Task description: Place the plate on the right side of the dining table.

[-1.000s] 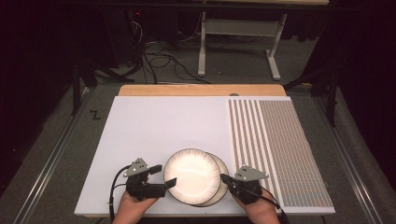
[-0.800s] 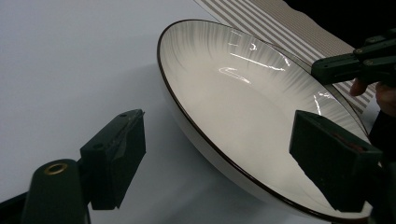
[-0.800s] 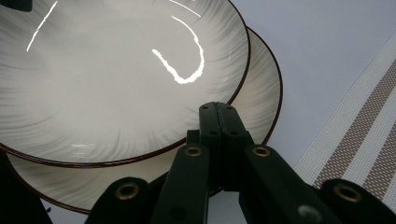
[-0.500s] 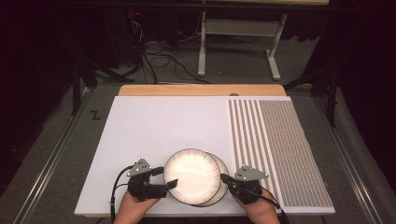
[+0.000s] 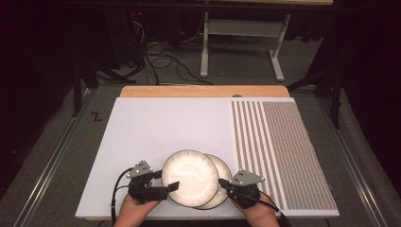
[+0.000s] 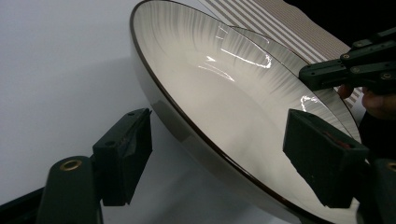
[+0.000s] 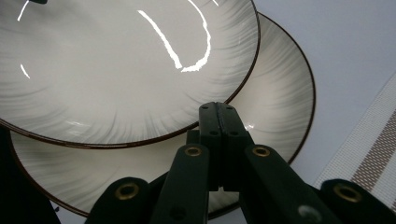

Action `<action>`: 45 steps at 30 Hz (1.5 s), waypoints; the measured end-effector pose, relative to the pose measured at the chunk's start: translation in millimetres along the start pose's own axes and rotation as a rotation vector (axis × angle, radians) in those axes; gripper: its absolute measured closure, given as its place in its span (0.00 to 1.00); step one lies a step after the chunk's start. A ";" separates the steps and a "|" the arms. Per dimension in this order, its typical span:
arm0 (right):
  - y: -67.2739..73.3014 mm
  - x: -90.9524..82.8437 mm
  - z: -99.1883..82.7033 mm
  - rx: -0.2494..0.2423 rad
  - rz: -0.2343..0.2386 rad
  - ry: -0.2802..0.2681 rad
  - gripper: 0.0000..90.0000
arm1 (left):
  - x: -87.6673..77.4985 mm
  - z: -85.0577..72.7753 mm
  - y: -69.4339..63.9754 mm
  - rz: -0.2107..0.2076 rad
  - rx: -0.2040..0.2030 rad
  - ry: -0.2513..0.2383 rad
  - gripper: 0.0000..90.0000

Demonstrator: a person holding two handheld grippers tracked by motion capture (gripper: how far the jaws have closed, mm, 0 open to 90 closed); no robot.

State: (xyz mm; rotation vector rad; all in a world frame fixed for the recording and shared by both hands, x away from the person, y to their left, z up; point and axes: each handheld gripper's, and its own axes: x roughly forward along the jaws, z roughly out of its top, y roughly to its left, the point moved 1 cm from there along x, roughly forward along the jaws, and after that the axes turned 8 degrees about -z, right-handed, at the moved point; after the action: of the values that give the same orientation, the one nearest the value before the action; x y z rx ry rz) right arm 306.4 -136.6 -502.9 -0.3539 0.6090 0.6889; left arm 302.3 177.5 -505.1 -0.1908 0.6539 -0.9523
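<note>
Two round white ceramic plates with thin dark rims sit stacked off-centre at the near edge of the white table top point(image 5: 156, 132). The upper plate point(image 5: 189, 177) lies shifted toward the person's left and is tilted, its left rim raised off the surface; the lower plate point(image 5: 221, 189) peeks out from beneath it on the right. The left gripper point(image 5: 168, 187) has the upper plate's raised rim between its jaws, one pad below the rim and one above the bowl; the jaws have just been closing in on it, with gaps still showing at both pads. The right gripper point(image 5: 222, 181) has its jaws pressed tightly together, their tips over the exposed rim of the lower plate. A brown-and-white striped mat point(image 5: 283, 151) covers the table's right side, just beyond the plates.
</note>
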 end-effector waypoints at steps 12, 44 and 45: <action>3.5 0.7 0.4 -0.005 0.003 0.004 1.00 | 7.7 -1.3 -3.7 -0.023 0.003 0.059 0.33; 9.0 1.5 0.8 -0.027 0.006 -0.002 1.00 | 1.6 11.8 -8.2 0.055 -0.067 0.077 0.62; 9.0 1.4 0.8 -0.027 0.006 -0.002 1.00 | 1.4 12.2 -8.7 0.059 -0.064 0.071 0.63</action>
State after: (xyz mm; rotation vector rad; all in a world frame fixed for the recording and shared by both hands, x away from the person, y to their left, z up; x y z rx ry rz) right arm 301.4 -129.0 -504.1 -0.3765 0.5998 0.7031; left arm 304.2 169.7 -492.3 -0.1938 0.7520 -0.8857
